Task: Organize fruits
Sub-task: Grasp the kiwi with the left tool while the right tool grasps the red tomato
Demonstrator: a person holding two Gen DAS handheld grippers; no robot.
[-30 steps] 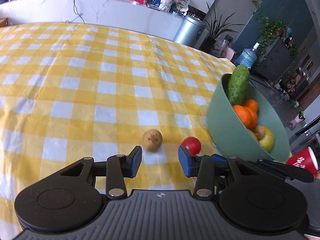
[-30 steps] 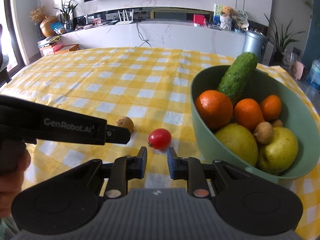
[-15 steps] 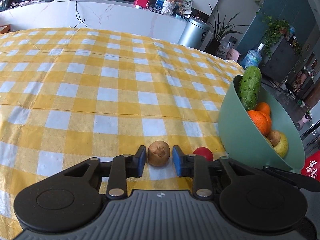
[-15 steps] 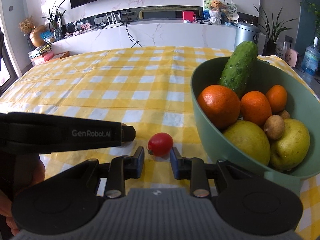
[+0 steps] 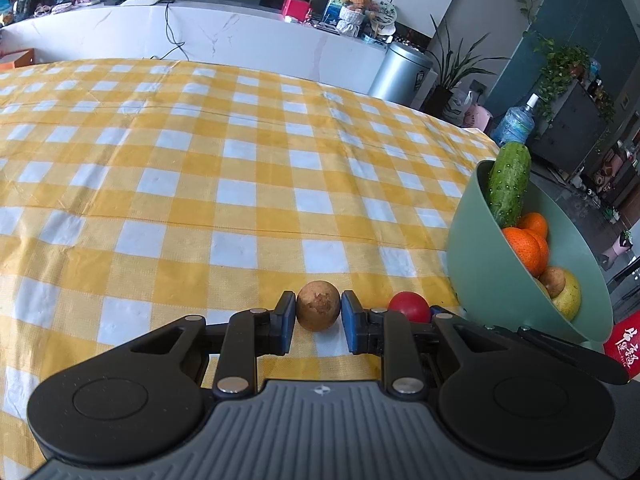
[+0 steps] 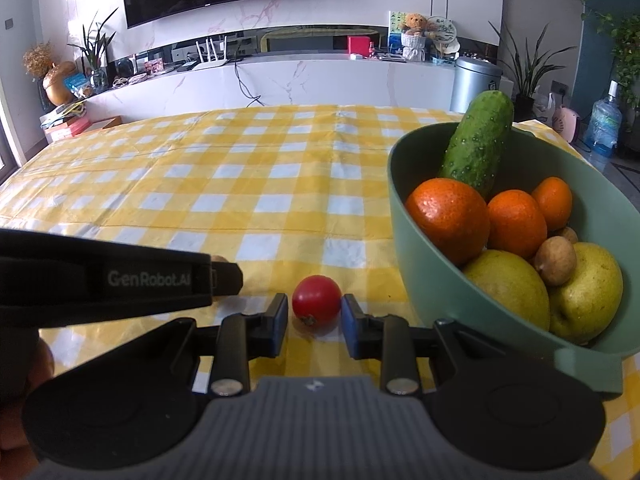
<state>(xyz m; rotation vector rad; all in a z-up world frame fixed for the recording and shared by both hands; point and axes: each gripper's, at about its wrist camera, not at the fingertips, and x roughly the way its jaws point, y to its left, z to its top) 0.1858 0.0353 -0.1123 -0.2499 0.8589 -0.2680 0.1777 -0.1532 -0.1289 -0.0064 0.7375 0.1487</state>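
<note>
A small brown round fruit (image 5: 318, 310) lies on the yellow checked tablecloth, and my left gripper (image 5: 318, 314) is shut on it, both blue pads touching its sides. A red cherry tomato (image 6: 316, 300) lies on the cloth between the pads of my right gripper (image 6: 314, 312); the right pad touches it and a small gap shows at the left pad. The tomato also shows in the left wrist view (image 5: 409, 307). A green bowl (image 6: 432, 292) at the right holds a cucumber (image 6: 478, 146), oranges (image 6: 448, 216), pears (image 6: 508, 292) and a small brown fruit (image 6: 555, 260).
The left gripper's black body (image 6: 100, 280) crosses the left side of the right wrist view. A red cup (image 5: 622, 344) stands beside the bowl (image 5: 480, 252) at the table's right edge. The tablecloth (image 5: 200, 160) stretches far back and left.
My left gripper moved forward around the brown fruit and shut on it. My right gripper moved forward until the tomato sat between its pads, and the jaws narrowed.
</note>
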